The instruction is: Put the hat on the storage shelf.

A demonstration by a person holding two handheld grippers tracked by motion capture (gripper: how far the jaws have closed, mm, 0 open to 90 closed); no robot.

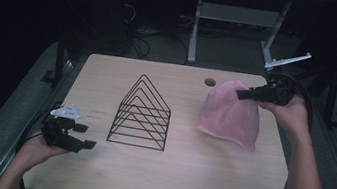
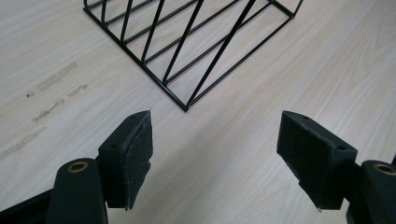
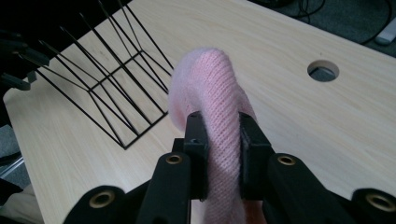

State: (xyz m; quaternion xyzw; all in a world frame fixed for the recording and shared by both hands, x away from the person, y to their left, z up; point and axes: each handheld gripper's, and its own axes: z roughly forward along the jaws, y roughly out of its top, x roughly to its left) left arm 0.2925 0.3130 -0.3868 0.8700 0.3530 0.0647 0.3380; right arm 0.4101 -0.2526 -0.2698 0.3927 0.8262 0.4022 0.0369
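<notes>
Currently the right tool (image 1: 243, 93) is clamped on a fold of the pink knit hat (image 1: 230, 115) near its crown, holding it up over the table's (image 1: 214, 182) right side; the lower edge looks to hang just at the surface. Left tool (image 1: 84, 136) is wide open and empty, hovering near the black wire rack (image 1: 142, 115). Risks: the pinch is narrow and the knit is soft and stretchy, so it could creep out of the pads (image 3: 196, 140). Loose ribbed fabric may snag on the rack's thin triangular wires. The rack looks light and could slide on the smooth pale wood-grain laminate if bumped.
</notes>
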